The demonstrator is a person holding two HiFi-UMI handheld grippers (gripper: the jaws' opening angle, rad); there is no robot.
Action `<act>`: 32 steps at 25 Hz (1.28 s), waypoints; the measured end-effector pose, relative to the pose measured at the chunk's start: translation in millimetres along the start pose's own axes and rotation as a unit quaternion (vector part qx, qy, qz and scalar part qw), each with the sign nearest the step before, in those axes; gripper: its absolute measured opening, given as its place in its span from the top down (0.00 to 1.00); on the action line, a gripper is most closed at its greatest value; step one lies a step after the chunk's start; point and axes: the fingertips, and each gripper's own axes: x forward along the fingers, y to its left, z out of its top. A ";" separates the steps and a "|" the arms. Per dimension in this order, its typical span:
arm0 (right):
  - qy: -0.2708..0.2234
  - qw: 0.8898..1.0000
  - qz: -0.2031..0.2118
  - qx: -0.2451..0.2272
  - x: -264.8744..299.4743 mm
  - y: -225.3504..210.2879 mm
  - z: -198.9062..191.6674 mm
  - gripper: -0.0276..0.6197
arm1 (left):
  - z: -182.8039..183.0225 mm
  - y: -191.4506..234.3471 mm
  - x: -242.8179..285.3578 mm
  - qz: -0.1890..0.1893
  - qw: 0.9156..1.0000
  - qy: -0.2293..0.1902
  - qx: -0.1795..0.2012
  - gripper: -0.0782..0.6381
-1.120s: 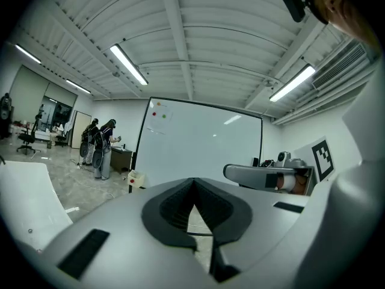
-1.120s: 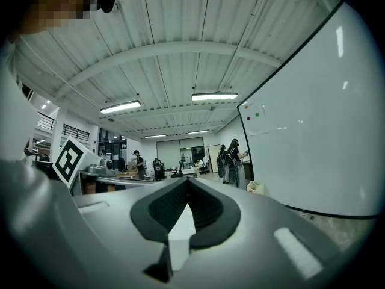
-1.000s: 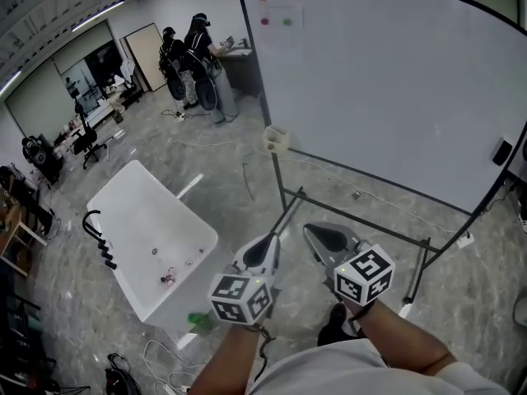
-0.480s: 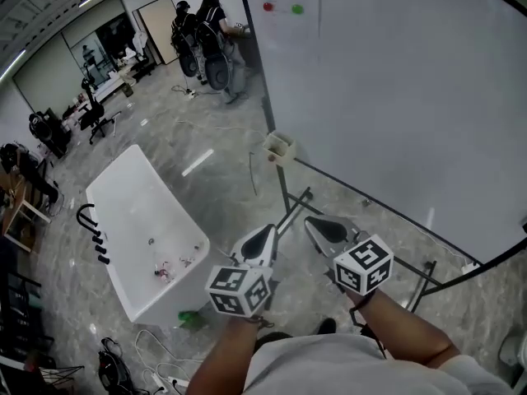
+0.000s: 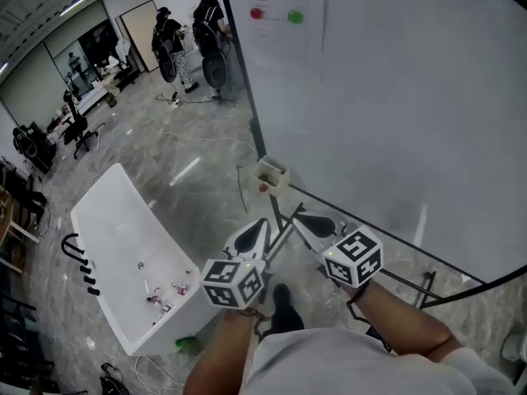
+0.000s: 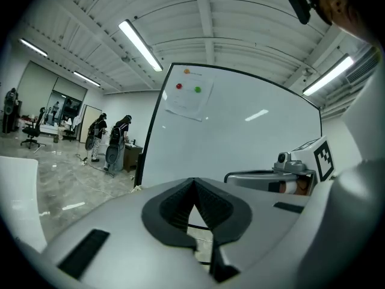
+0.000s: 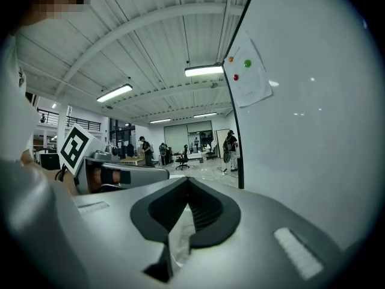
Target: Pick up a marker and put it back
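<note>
Office floor, big whiteboard [image 5: 412, 97] up front; left hand-held gripper [image 5: 254, 230] and right hand-held gripper [image 5: 311, 220] both hover near it, jaws pinched together, holding nothing.

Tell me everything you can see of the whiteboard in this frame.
The whiteboard is large, white and glossy, in a thin dark frame, upright on a dark metal stand. No writing shows. A paper sheet hangs near its top left corner with coloured magnets on it. A small cream box sits at its lower left corner.
</note>
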 end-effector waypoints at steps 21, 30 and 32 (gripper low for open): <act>0.189 0.977 -0.074 -0.071 296.8 -188.7 -66.0 0.90 | 5.2 225.6 204.1 -0.081 0.992 0.090 -0.028 0.89; 0.315 0.929 -0.076 -0.179 355.4 -223.2 -135.4 0.85 | -21.1 267.7 226.9 -0.080 0.989 0.110 -0.061 0.89; 0.332 0.917 -0.076 -0.208 366.0 -230.5 -147.6 0.85 | -25.6 278.5 226.9 -0.075 0.988 0.113 -0.067 0.89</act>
